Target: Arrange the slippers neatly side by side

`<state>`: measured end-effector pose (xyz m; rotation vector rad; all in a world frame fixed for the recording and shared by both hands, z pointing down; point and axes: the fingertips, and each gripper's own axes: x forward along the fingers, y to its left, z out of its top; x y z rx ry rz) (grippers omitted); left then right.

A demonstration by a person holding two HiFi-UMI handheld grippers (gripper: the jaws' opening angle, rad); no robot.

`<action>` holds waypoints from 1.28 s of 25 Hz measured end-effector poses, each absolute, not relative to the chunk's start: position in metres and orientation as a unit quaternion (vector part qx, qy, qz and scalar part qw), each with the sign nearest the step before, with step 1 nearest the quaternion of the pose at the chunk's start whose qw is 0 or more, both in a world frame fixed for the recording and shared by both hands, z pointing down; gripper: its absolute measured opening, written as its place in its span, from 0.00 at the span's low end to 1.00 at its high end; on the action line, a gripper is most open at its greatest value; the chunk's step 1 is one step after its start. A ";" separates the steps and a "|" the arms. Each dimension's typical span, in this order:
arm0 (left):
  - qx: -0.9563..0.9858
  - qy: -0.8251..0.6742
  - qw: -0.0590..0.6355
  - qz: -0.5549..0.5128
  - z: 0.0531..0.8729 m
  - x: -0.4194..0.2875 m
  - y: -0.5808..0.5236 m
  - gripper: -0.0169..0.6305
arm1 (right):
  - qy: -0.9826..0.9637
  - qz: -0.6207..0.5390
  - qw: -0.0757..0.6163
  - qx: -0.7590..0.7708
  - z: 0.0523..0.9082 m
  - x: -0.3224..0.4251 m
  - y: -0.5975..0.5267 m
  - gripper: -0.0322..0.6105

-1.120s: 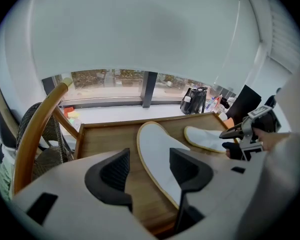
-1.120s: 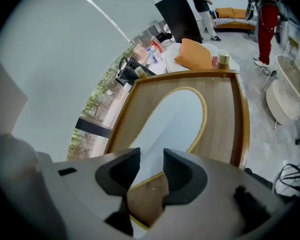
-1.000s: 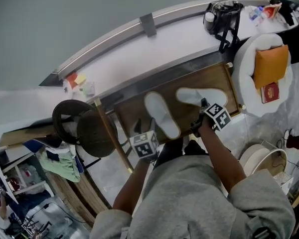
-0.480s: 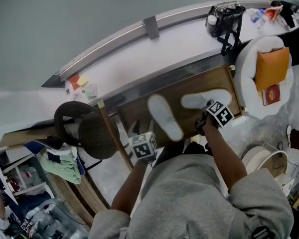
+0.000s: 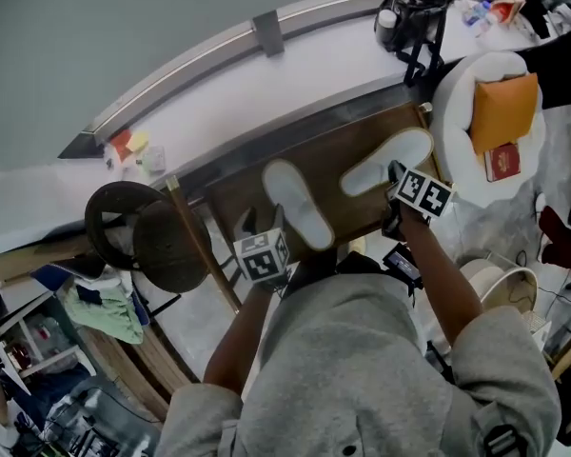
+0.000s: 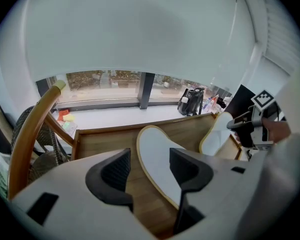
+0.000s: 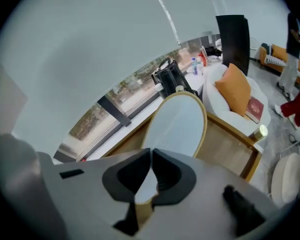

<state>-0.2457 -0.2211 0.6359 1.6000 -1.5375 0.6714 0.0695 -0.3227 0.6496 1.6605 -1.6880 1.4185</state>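
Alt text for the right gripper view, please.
The right gripper is shut on the near edge of a white slipper with a tan rim, which extends away over a wooden tray. Behind stands a white armchair with an orange cushion.

**Location: lounge area beside a window**

A long white sill (image 5: 266, 74) runs below a wide window (image 6: 105, 80). Seating consists of a round white armchair (image 5: 449, 127) carrying an orange cushion (image 5: 502, 112) and a red book (image 5: 501, 163), plus a wicker chair (image 5: 138, 246). A low wooden desk (image 5: 357, 212) carries white slippers (image 5: 298, 203). A black bag (image 5: 411, 17) stands on the sill. Clothes (image 5: 100, 312) lie on shelving nearby.
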 end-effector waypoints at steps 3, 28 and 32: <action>0.635 -0.605 0.401 0.264 0.636 -0.237 -0.219 0.41 | -0.630 0.493 0.211 0.561 0.638 0.065 -0.322 0.11; 0.604 -0.641 0.414 0.229 0.624 -0.230 -0.172 0.41 | -0.748 0.384 0.460 0.285 0.657 -0.038 -0.261 0.11; 0.589 -0.654 0.419 0.224 0.624 -0.241 -0.164 0.41 | -0.730 0.421 0.465 0.271 0.677 -0.061 -0.262 0.11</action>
